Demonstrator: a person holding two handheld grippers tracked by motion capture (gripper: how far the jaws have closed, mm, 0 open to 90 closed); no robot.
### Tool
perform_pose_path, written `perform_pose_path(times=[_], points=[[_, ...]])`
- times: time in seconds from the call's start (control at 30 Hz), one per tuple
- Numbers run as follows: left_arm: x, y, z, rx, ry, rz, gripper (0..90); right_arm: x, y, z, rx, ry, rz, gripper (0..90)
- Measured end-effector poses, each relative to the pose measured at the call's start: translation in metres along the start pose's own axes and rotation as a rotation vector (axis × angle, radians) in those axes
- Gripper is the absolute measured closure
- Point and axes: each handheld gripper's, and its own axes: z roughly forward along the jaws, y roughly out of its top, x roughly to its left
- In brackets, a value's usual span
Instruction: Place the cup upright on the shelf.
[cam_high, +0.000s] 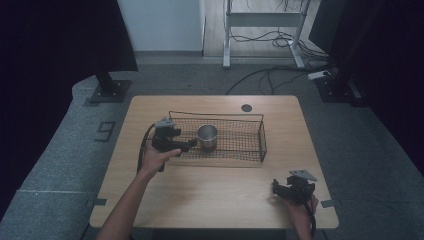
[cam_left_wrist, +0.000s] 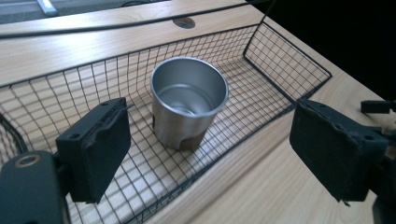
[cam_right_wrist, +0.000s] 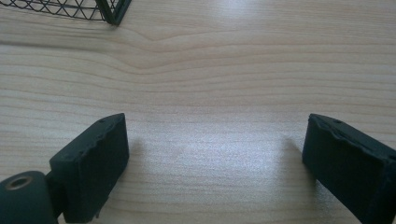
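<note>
Steel cup (cam_high: 207, 137) stands upright inside the wire basket (cam_high: 252, 142) near its left end in the high view, where the left gripper (cam_high: 186, 146) reaches over the basket's left wall just beside the cup and the right gripper (cam_high: 276, 187) rests on the bench (cam_high: 220, 190) well apart from the basket, toward the near right corner. Left gripper view shows its fingers (cam_left_wrist: 95, 149) spread wide and released, cup (cam_left_wrist: 188, 101) standing free beyond them on the basket's mesh floor (cam_left_wrist: 261, 88). Right gripper view shows its fingers (cam_right_wrist: 93, 163) also released over bare bench (cam_right_wrist: 210, 93), a basket corner (cam_right_wrist: 109, 11) at the top.

table (cam_high: 215, 195): light wood | floor (cam_high: 60, 165): grey carpet | cables (cam_high: 272, 75): behind table
</note>
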Motion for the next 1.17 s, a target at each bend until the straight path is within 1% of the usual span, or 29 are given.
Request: perform_pose_path(times=[0.1, 0.2, 0.27, 0.37, 0.63, 0.7, 0.77, 0.83, 0.87, 0.93, 1.03, 1.17], points=[[-0.003, -0.011, -0.008, -0.01, 0.008, 0.011, 13.2, 0.0, 0.0, 0.0, 0.0, 0.0, -0.001, 7.1], [-0.007, -0.022, -0.016, -0.028, 0.009, 0.009, 13.5, 0.0, 0.0, 0.0, 0.0, 0.0, -0.001, 7.1], [-0.01, -0.032, -0.02, -0.047, 0.032, 0.004, 14.5, 0.0, 0.0, 0.0, 0.0, 0.0, -0.001, 7.1], [-0.014, -0.045, -0.023, -0.051, 0.043, 0.01, 14.5, 0.0, 0.0, 0.0, 0.0, 0.0, 0.0, 7.1], [-0.021, -0.077, -0.027, -0.025, 0.046, 0.036, 14.9, 0.0, 0.0, 0.0, 0.0, 0.0, 0.0, 7.1], [-0.021, -0.085, -0.028, -0.02, 0.034, 0.031, 15.1, 0.0, 0.0, 0.0, 0.0, 0.0, 0.0, 7.1], [-0.022, -0.093, -0.029, -0.012, 0.034, 0.03, 15.1, 0.0, 0.0, 0.0, 0.0, 0.0, 0.0, 7.1], [-0.022, -0.1, -0.029, -0.014, 0.029, 0.02, 15.1, 0.0, 0.0, 0.0, 0.0, 0.0, 0.0, 7.1], [-0.022, -0.102, -0.028, -0.01, 0.026, 0.014, 15.2, 0.0, 0.0, 0.0, 0.0, 0.0, 0.0, 7.2], [-0.022, -0.105, -0.026, 0.006, 0.031, 0.02, 15.2, 0.0, 0.0, 0.0, 0.0, 0.0, 0.001, 7.2], [-0.023, -0.107, -0.026, 0.005, 0.019, 0.015, 15.2, 0.0, 0.0, 0.0, 0.0, 0.0, 0.0, 7.2], [-0.025, -0.108, -0.027, -0.005, 0.014, 0.007, 15.2, 0.0, 0.0, 0.0, 0.0, 0.0, 0.0, 7.2]])
